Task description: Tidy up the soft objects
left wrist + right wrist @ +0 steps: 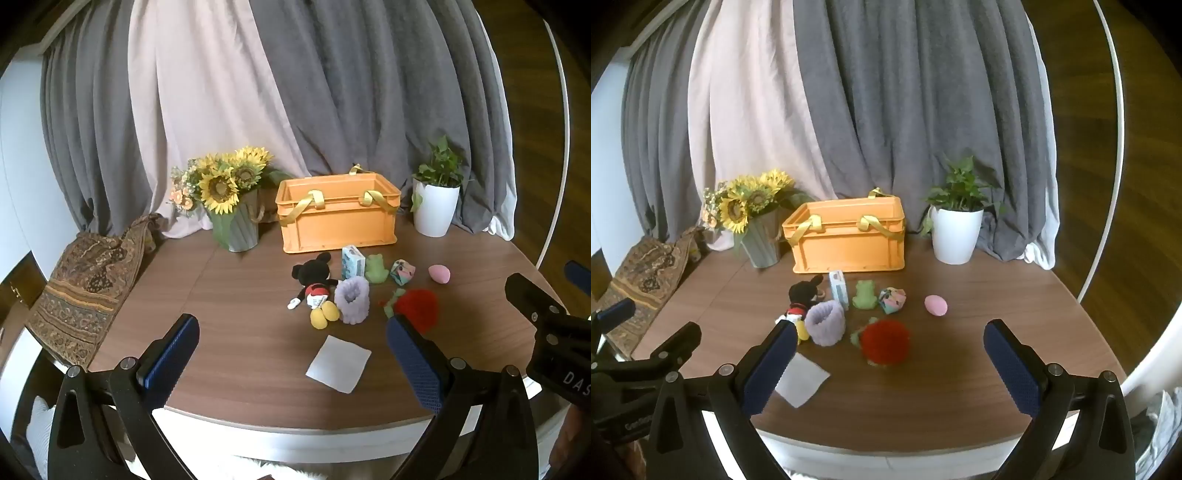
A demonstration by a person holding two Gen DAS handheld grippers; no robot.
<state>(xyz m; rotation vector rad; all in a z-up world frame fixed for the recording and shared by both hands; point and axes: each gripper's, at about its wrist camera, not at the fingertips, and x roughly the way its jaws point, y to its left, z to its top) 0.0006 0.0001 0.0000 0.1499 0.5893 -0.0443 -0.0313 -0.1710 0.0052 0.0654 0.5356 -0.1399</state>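
Note:
An orange crate (338,225) (849,243) with yellow straps stands at the back of the round wooden table. In front of it lie a Mickey plush (314,286) (803,295), a purple fuzzy cuff (352,301) (825,323), a small blue box (352,262) (839,288), a green frog (376,268) (864,294), a patterned fabric ball (402,272) (892,300), a pink egg-shaped sponge (439,274) (936,305), a red fluffy toy (419,308) (884,341) and a white cloth square (338,363) (802,378). My left gripper (291,354) and right gripper (890,358) are open and empty above the table's near edge.
A sunflower vase (236,218) (759,236) stands left of the crate, a white potted plant (436,206) (955,232) right of it. A patterned fabric bag (85,288) (646,273) lies at the table's left edge. Grey and pale curtains hang behind.

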